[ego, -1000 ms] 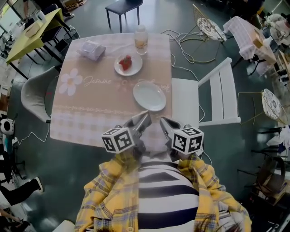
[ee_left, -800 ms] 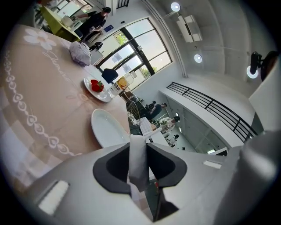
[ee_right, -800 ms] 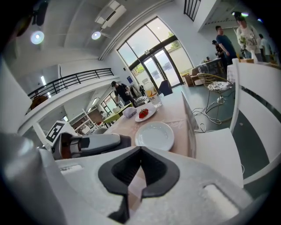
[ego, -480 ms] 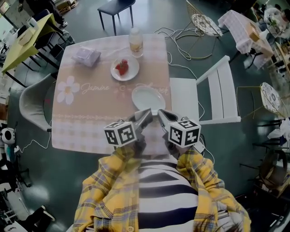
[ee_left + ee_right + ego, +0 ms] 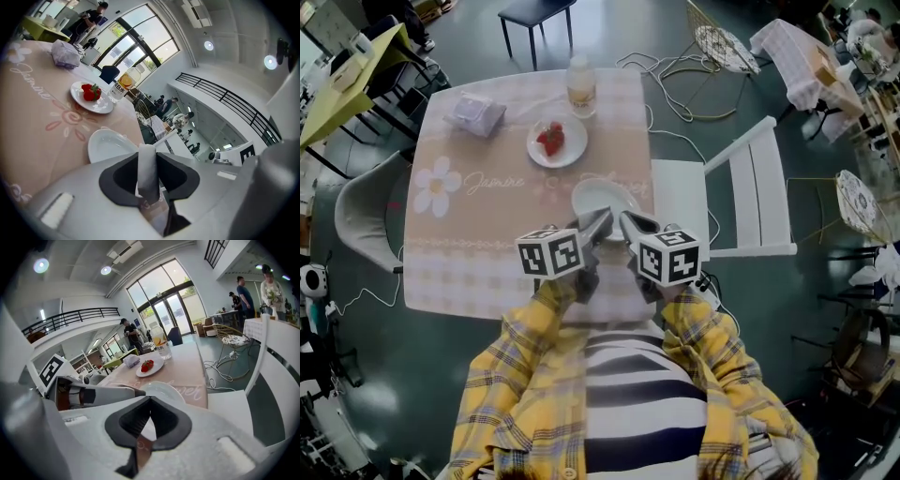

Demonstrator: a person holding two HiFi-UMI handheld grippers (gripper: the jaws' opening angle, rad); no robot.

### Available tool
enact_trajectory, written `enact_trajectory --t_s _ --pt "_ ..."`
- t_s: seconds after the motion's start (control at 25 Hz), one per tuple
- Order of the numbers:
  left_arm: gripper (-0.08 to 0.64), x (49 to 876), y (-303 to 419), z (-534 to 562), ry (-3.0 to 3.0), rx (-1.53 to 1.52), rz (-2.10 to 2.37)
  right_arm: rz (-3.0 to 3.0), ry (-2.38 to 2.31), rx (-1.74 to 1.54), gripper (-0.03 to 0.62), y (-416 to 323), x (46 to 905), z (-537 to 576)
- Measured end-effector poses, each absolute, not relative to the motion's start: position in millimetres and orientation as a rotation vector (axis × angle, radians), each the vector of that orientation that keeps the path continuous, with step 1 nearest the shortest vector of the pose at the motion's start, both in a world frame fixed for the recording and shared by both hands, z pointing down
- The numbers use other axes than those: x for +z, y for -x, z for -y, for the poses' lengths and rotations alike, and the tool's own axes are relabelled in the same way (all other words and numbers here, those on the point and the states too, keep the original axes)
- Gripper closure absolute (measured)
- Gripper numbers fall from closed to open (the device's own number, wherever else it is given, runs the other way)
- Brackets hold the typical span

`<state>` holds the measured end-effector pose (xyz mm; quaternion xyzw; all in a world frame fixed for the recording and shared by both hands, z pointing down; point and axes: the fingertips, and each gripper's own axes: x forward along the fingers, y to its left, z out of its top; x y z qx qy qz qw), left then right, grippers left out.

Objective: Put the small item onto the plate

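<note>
Two or three red strawberries [image 5: 550,139] [image 5: 90,92] [image 5: 147,365] lie on a small white plate [image 5: 570,151] at the table's far middle. An empty white plate [image 5: 598,194] [image 5: 104,146] [image 5: 165,391] sits nearer, just ahead of both gripper tips. My left gripper [image 5: 601,223] [image 5: 148,161] hovers at that plate's near rim. Its jaws stand slightly apart with a pale upright strip [image 5: 147,174] filling the gap, and I cannot tell what the strip is. My right gripper [image 5: 626,221] [image 5: 149,401] is close beside it, shut and empty.
A clear bottle with an orange label [image 5: 579,86] [image 5: 124,83] stands behind the strawberry plate. A tissue pack [image 5: 476,114] lies at the far left of the pink tablecloth [image 5: 469,216]. A white chair [image 5: 741,202] stands right of the table, a grey chair [image 5: 364,202] left.
Both grippers have moved forward from the table's near edge to the empty plate's near rim, drawing closer together. Their jaws look the same.
</note>
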<state>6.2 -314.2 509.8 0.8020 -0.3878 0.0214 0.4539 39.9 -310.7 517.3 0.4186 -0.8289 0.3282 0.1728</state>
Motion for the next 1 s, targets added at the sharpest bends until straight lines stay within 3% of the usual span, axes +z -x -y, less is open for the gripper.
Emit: enact_trajectory --t_s 1.0 --pt "0.463 539.7 -23.9 332.5 -2.005 0.258 0.905 2.336 -1.159 0.945 0.594 -43.9 526.9 321.0"
